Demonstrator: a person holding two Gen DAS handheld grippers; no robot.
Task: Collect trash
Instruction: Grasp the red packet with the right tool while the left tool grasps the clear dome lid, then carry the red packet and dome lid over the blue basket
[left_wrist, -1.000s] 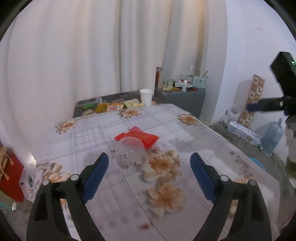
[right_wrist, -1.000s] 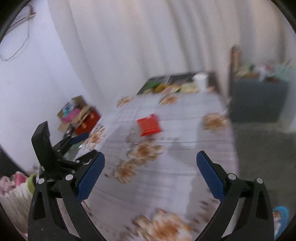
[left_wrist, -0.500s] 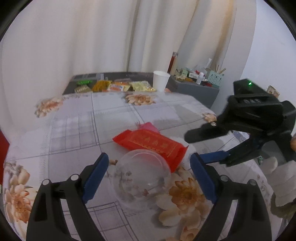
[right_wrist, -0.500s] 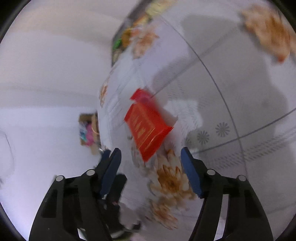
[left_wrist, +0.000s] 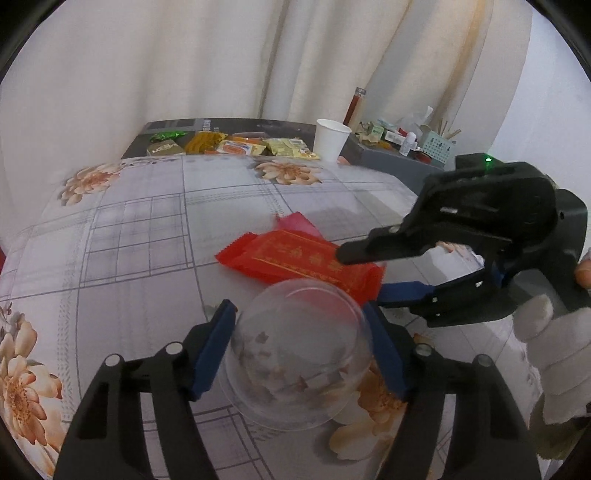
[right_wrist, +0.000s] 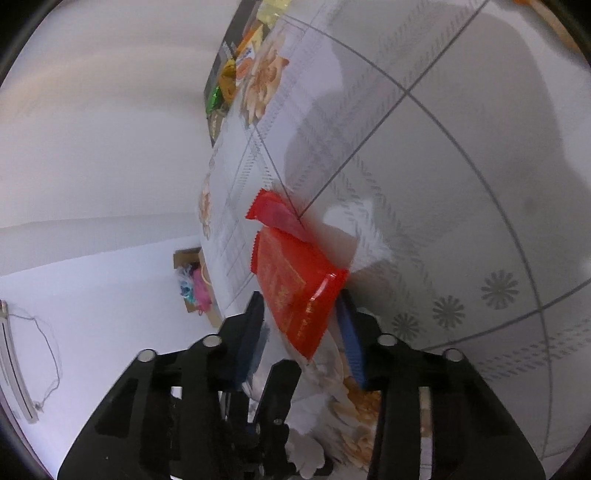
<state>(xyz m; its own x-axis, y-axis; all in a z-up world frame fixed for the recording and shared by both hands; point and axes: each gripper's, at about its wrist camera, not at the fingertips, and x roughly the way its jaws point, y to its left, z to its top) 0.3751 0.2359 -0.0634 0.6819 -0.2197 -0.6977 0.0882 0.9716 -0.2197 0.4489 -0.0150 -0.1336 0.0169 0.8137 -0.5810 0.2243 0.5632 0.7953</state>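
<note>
two rows of unreadable gold characters mark the red wrapper (left_wrist: 295, 258).

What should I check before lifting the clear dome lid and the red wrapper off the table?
1. Clear dome lid between the left gripper pads: ok, jaws closing.
2. Left pads pressing the lid: cannot tell.
3. Red wrapper end between the right gripper pads: ok, jaws closing.
4. Right pads clamped on the wrapper: cannot tell.
5. Wrapper free of the lid: not ok, the lid's rim overlaps its near corner.
6. Grippers apart from each other: ok, but close.
</note>
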